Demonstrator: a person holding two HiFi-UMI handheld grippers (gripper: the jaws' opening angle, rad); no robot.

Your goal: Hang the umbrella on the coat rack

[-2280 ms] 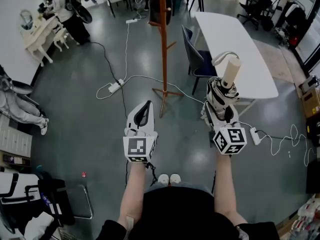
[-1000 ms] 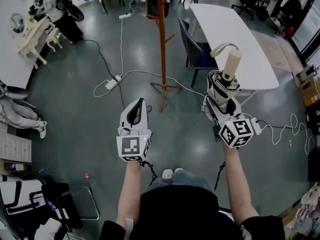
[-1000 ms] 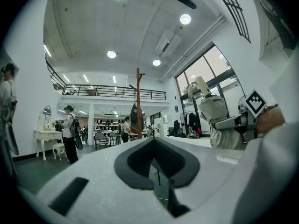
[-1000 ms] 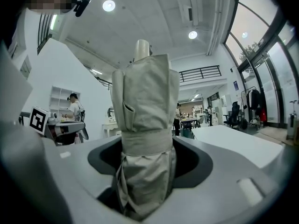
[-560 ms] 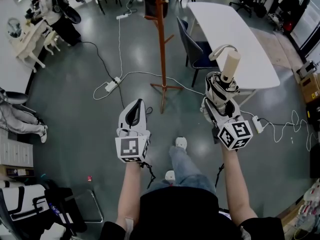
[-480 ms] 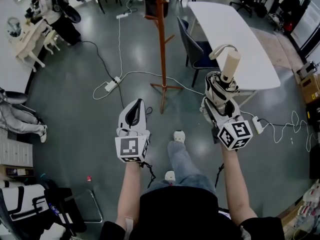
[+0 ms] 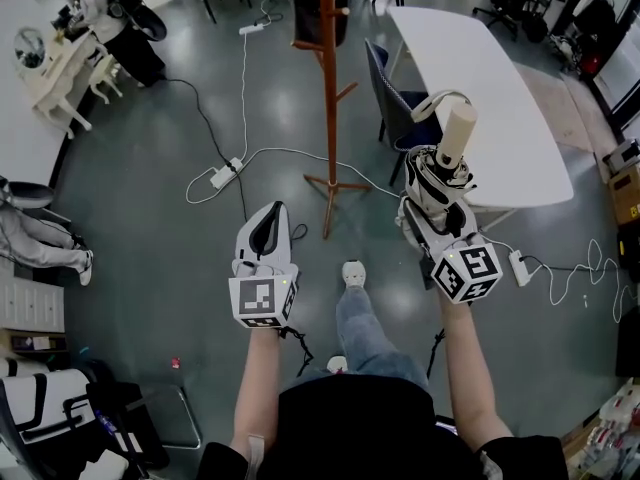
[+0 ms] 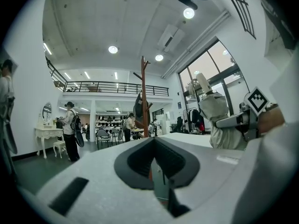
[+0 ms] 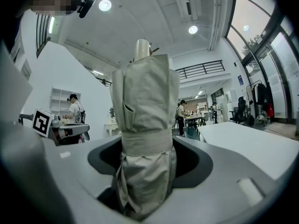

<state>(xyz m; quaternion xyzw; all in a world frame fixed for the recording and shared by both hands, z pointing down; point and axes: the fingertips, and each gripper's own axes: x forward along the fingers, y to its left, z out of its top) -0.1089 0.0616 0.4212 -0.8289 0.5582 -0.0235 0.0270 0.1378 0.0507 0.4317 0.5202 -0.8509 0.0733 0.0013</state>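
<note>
**A:** What is nearest?

**B:** Two grippers. The left gripper [image 7: 275, 218], at eleven o'clock from the person, has its fingers pressed together on nothing. The right gripper [image 7: 432, 226], at one o'clock, has its fingers clamped round the one folded beige fabric umbrella [image 7: 438, 180]. It stands upright, its cream cylindrical handle [image 7: 457, 131] uppermost, with one pale wrist loop [image 7: 428, 103] arching off it.

**A:** And beyond?

**B:** White cables [image 7: 270, 154], too looped to count, trail over the grey floor. Then one reddish-brown wooden coat rack [image 7: 331, 98] at twelve o'clock, well apart from the umbrella, with one dark garment [image 7: 318, 13] on its upper pegs. One dark blue chair [image 7: 392, 108] and one long white counter [image 7: 480, 78] lie at one o'clock.

**A:** What could go wrong?

**B:** I judge the loop the weak point. It is small and floppy, so it may miss a peg, and the umbrella would drop once the fingers part. The garment crowds the top pegs. A cable could catch a foot, and a knock might tip the rack.
</note>
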